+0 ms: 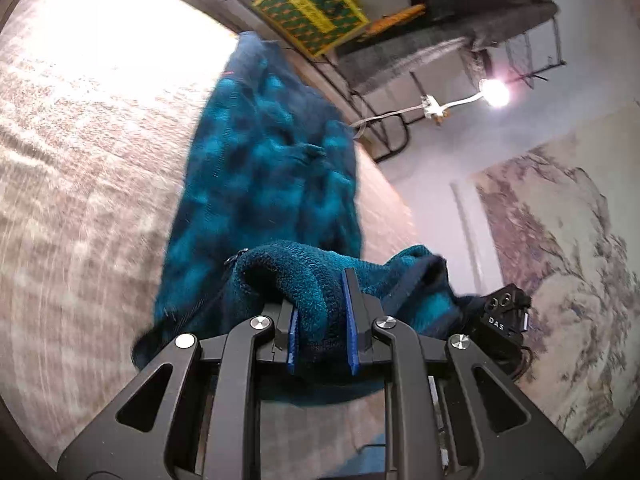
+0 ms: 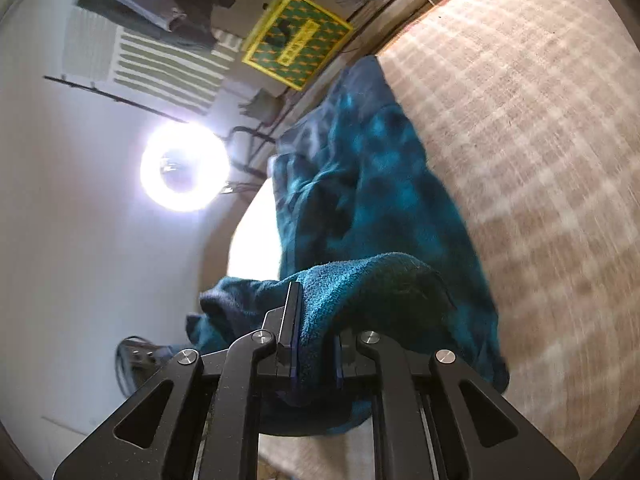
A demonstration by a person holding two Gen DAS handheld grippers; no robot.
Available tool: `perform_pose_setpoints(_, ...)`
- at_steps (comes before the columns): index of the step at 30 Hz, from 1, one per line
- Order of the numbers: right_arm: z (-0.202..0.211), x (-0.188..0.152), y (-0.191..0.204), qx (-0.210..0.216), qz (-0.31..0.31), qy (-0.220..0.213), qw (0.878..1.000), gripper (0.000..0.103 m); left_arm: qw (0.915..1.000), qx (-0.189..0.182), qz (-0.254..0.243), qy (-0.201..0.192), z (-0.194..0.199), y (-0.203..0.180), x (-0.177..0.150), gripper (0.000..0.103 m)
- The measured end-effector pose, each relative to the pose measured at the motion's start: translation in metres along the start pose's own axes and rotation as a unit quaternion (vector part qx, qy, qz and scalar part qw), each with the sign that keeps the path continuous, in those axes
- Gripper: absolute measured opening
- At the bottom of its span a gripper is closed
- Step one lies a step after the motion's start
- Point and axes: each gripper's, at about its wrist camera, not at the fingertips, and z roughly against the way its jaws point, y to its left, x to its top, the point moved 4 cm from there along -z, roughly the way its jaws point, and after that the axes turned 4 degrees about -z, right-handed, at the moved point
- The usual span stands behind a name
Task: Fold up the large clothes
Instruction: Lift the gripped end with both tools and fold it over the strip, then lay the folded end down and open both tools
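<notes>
The left gripper (image 1: 322, 312) has its black fingers nearly closed, blue pads pinching a thick roll of the fleece (image 1: 264, 184), a teal garment with darker mottled patches and a nubbly, looped pile. The right gripper (image 2: 316, 320) is likewise almost closed, clamping another bunched fold of the same fleece (image 2: 372, 184) between its pads. From both grips the cloth drapes away in a long, rumpled band across the bed (image 1: 80, 184), whose cover is a beige woven fabric with a faint check pattern (image 2: 540, 140). A dark zipper edge (image 1: 230, 264) runs along the fold at the left gripper. Beyond the far end of the fleece stands a flat green box (image 1: 312, 12) with a yellow border and small orange motifs, rectangular and patterned like printed card. A round bright lamp (image 2: 185, 166) glares against the pale wall. The right gripper's black body (image 1: 504, 316) shows in the left view just beside the cloth.
</notes>
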Motion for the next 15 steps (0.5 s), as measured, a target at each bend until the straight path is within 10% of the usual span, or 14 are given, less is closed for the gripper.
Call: perform_pose_setpoints(15,-0.053,0.032,-0.043,-0.002,-0.079,0.064,0.995,0.015,0.9989,0.031,0.024,0.027,-0.042,0.039,0.025,0.019)
